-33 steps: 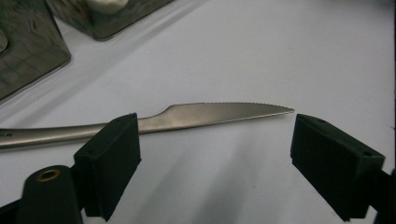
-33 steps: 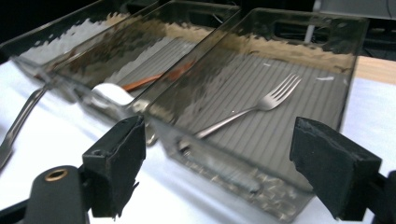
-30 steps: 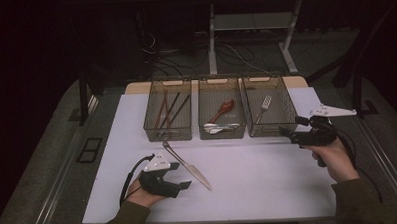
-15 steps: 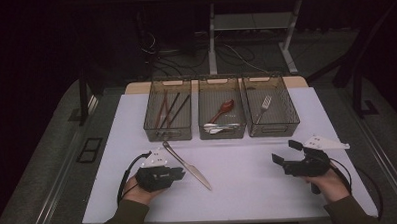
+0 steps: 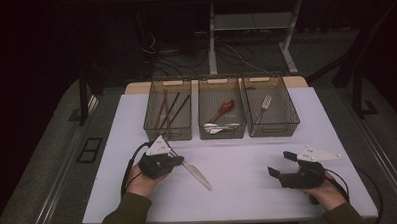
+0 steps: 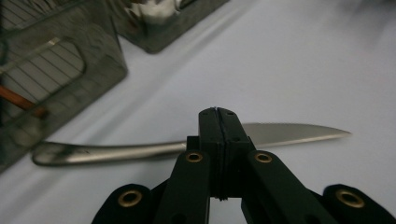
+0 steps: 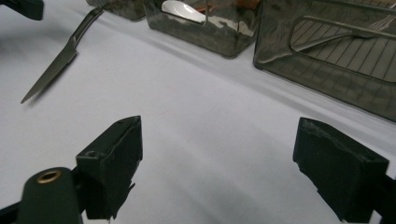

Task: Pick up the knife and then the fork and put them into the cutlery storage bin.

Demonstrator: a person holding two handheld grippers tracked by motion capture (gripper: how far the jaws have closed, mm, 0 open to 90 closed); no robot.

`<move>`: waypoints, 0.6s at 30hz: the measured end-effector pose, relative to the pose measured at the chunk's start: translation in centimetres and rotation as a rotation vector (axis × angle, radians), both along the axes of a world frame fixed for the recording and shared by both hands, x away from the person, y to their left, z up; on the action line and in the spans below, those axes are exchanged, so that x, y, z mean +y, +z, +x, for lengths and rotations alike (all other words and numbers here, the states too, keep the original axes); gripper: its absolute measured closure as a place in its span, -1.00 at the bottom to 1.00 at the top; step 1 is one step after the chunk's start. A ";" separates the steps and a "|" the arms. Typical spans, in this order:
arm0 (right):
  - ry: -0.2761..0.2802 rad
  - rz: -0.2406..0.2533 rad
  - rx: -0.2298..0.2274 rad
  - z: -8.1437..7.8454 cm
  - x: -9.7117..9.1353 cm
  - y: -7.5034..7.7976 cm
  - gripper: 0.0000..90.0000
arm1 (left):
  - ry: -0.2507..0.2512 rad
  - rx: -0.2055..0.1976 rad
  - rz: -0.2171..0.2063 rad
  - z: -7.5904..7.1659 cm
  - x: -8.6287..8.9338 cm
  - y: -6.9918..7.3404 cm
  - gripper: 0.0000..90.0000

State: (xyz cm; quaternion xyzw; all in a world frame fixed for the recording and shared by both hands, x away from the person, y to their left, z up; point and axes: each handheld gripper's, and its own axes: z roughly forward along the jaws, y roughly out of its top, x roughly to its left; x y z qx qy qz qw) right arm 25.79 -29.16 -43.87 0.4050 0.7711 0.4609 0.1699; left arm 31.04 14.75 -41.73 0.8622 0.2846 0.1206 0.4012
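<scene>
A silver table knife [image 5: 197, 175] lies slanted on the white table [image 5: 249, 190], blade toward the near edge. My left gripper [image 5: 179, 160] sits over its middle. In the left gripper view the jaws [image 6: 218, 116] have just been closing and now meet flush, nothing showing between them. The knife [image 6: 289, 133] runs crosswise behind the tips; whether they touch it I cannot tell. My right gripper [image 5: 282, 163] hovers low at the near right, open and holding nothing [image 7: 219, 144].
Three dark mesh baskets stand in a row at the back: the left one [image 5: 153, 127] holds chopsticks, the middle one [image 5: 222, 132] a red spoon and a pale spoon, the right one [image 5: 290, 123] a fork. Cables trail from both grippers.
The left gripper moved forward over the knife and its jaws went from open to shut. The right hand came down and toward the near right of the table. The knife has not shifted.
</scene>
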 end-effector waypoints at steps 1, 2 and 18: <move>-0.003 0.001 -0.002 0.0 -0.1 0.0 -0.64 | 0.008 -0.006 0.008 0.4 -0.1 0.0 0.98; -0.004 -0.001 -0.003 0.1 -0.1 0.0 -0.64 | 0.018 -0.008 0.014 0.9 -0.2 -0.1 0.99; 0.005 -0.017 -0.003 0.1 0.3 -0.1 -0.64 | 0.091 0.056 0.144 5.3 0.2 -2.5 0.99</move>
